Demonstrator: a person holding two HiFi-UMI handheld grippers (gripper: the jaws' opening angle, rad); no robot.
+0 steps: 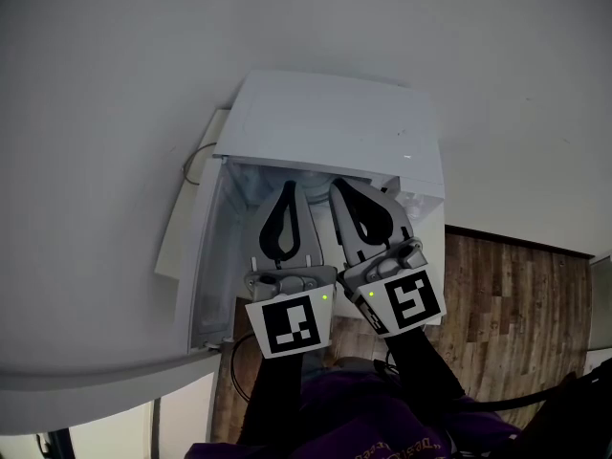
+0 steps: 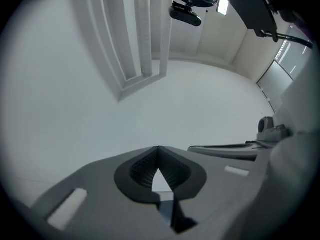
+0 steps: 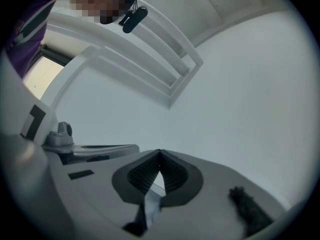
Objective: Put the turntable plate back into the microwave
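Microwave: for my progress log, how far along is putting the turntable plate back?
Done: the door of the microwave looks swung open. In hand: nothing; the left gripper and right gripper sit side by side at the opening, both shut and empty. Left: no turntable plate shows in any view, so whether it is already inside cannot be told.

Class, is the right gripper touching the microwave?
Cannot tell. The head view has the right gripper overlapping the microwave from above, so no gap or contact shows; the right gripper view shows only ceiling beyond its shut jaws.
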